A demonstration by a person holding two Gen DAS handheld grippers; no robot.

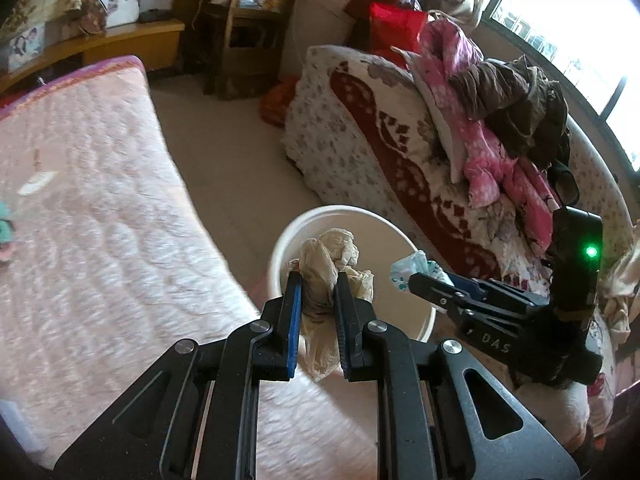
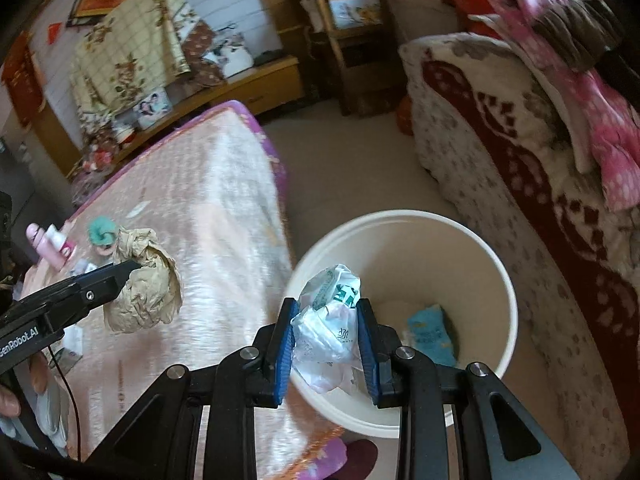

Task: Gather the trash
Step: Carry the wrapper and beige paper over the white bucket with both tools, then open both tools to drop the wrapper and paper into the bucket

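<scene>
Right wrist view: right gripper (image 2: pixel 328 340) pinches a white wrapper (image 2: pixel 330 320) above the bin (image 2: pixel 496 264), which stands on the floor between bed (image 2: pixel 208 184) and sofa (image 2: pixel 500 152) (blue scrap already inside). Left gripper (image 1: pixel 318 312) clamps a beige paper wad (image 1: pixel 328 256) near the bin's rim. Step in hand: the drop. Next, each gripper should be centred over the opening, then spread.

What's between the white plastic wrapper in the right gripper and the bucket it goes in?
Nothing visible. The right gripper holds the white plastic wrapper right over the open white bucket, which has no lid.
</scene>
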